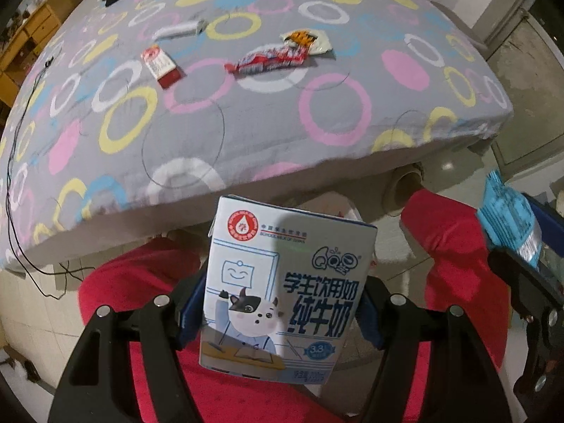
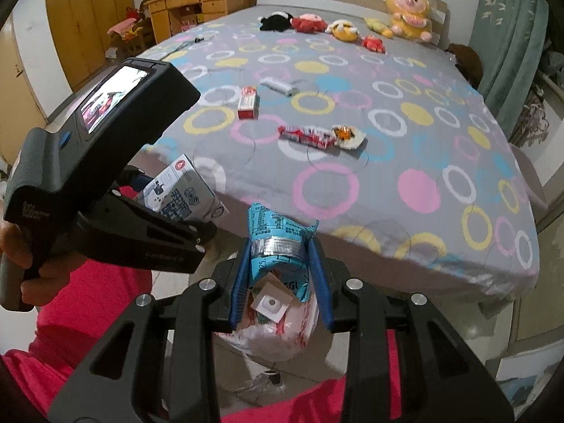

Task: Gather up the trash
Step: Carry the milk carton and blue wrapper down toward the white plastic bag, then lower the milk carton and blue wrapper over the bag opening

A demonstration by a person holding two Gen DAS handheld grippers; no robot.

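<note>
The bed point(image 2: 405, 176) fills most of both views in front of you, covered in a grey sheet printed with pink, yellow, blue and white rings. Below its near edge your red-clad legs point(image 1: 141, 275) frame a white plastic bag point(image 2: 278, 338) on the floor, seen in the right wrist view just under the right gripper. Along the headboard sits a row of plush toys point(image 2: 409, 17), well apart from the trash. Your left gripper point(image 1: 278, 313) is clamped on a milk carton point(image 1: 282, 289), white and blue with a cartoon cat, blue pads pressing both its sides; the carton stands upright, off the bed, over your lap. Your right gripper point(image 2: 280, 271) is closed on a crumpled blue wrapper point(image 2: 278, 243) with a silver band, held just past the bed's edge, above the bag. Still lying on the sheet, mid-bed: a red and white candy wrapper point(image 2: 306, 135) touching an opened orange and white packet point(image 2: 347, 135) at its right end; a red and white small box point(image 2: 247, 103) to the left; and beyond it a small white tube-like item point(image 2: 280, 85), too blurred to identify. A thin black cable point(image 1: 17, 134) trails over the bed's left side.
</note>
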